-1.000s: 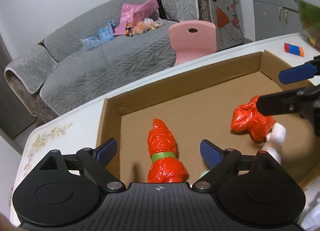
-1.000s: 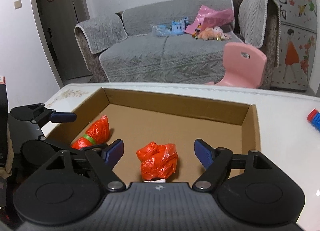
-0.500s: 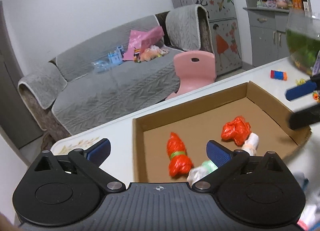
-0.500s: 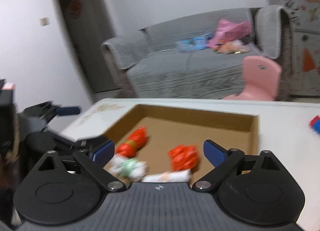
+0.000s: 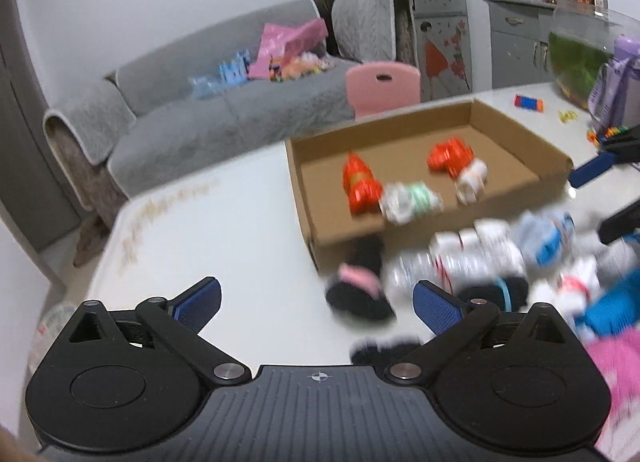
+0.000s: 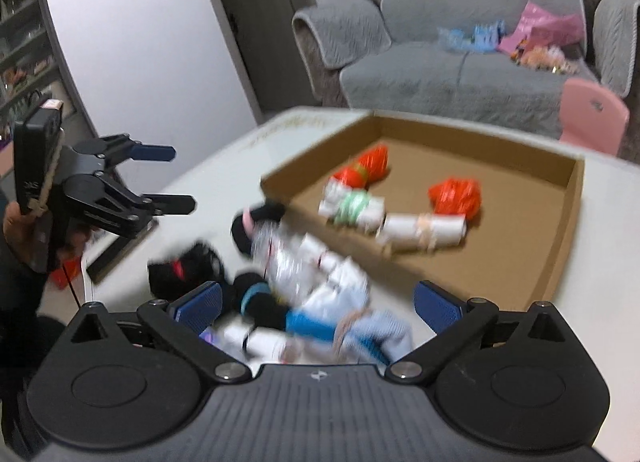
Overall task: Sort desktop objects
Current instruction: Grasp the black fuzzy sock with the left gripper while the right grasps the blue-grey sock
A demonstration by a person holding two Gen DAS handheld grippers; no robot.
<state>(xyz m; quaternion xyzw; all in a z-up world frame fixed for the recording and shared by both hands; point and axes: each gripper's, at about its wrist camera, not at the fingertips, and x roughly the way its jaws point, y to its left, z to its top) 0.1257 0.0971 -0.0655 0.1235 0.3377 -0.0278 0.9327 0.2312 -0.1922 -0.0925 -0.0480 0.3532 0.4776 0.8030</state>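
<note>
while the left gripper (image 5: 316, 304) stands open and the right gripper (image 6: 318, 302) is opening, both empty, soft light bundles (image 6: 316, 278) lie just outside the cardboard box (image 6: 560, 262); grasp a bundle mid-body.

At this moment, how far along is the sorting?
Done: four rolled bundles lie in the cardboard tray: two orange bundles and two white bundles. In hand: nothing. The left tongs stand open and empty; the right tongs are opening, gripping nothing, above the pile. Left: the heap of black, white and blue bundles on the table beside the tray.
</note>
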